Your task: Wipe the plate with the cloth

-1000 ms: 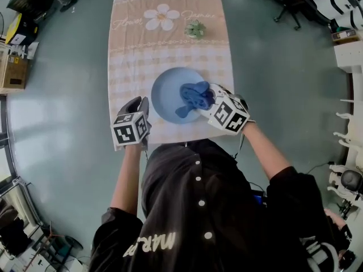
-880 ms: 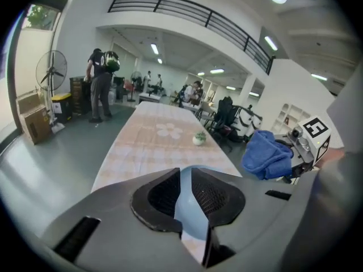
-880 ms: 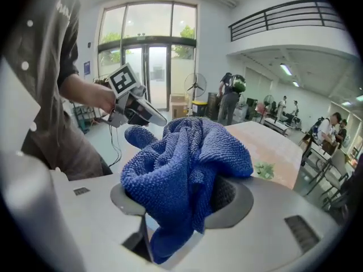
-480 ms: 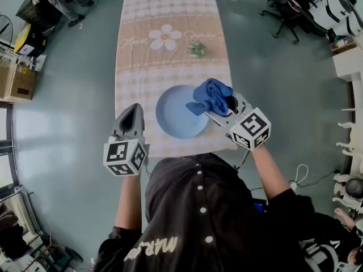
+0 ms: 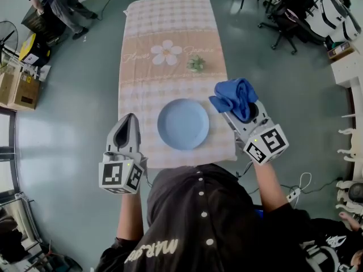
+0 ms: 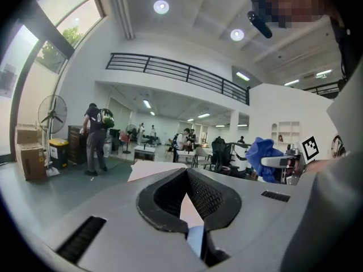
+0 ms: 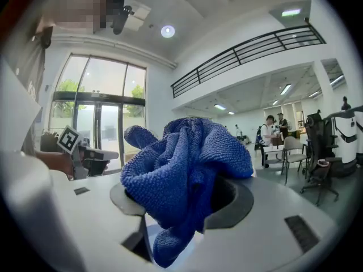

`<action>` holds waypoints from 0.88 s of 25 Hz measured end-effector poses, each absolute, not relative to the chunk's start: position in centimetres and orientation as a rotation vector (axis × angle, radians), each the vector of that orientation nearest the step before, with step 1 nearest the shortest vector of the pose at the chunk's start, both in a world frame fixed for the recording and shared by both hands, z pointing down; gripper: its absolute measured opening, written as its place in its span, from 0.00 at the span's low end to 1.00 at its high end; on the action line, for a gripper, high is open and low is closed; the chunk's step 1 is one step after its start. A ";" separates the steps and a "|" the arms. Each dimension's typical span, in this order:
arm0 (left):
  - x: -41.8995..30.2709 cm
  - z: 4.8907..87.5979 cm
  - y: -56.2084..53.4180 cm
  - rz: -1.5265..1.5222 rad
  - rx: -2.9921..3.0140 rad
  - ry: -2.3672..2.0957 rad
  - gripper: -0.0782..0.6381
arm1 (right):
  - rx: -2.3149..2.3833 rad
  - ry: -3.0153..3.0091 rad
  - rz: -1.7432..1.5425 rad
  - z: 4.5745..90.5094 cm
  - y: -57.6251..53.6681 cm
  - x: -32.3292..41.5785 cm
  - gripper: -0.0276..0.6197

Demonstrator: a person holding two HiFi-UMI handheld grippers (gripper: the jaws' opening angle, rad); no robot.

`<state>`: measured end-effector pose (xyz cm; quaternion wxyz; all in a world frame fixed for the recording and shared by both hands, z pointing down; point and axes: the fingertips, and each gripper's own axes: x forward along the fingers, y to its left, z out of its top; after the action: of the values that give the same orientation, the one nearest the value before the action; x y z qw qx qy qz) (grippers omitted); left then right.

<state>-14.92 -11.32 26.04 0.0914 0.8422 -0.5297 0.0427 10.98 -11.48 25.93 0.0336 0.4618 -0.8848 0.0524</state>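
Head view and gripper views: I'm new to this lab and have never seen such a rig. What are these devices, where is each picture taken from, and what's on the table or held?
There's no robot: a person holds a grey hand-held tool with two fingers in each hand. The head view looks down from the person's head. Each gripper view looks along that tool's own fingers. On the pink checked tablecloth lie a bare round light-blue plate and a small green object. The right gripper is shut on a crumpled blue cloth, beside the plate and not touching it. The left gripper is shut and empty.
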 end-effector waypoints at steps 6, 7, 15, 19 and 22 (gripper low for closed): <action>-16.0 23.1 -9.9 0.025 2.533 -1.706 0.13 | 1.604 -2.735 0.020 21.4 -10.7 13.8 0.41; -16.3 22.6 -9.9 0.007 2.529 -1.723 0.13 | 1.629 -2.724 -0.015 20.9 -10.7 14.3 0.41; -19.1 19.6 -9.7 -0.021 2.538 -1.870 0.13 | 1.754 -2.642 -0.138 19.2 -9.5 17.6 0.41; -19.9 19.5 -9.9 -0.013 2.544 -1.910 0.13 | 1.786 -2.608 -0.156 19.5 -9.3 18.4 0.41; -20.4 19.6 -10.1 -0.014 2.526 -1.929 0.13 | 1.821 -2.596 -0.136 19.9 -9.1 19.3 0.40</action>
<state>-20.42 -10.08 19.62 -0.0185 0.7947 -0.6067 -0.0043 19.25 -9.13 19.92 -0.0161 0.5737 -0.8178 -0.0428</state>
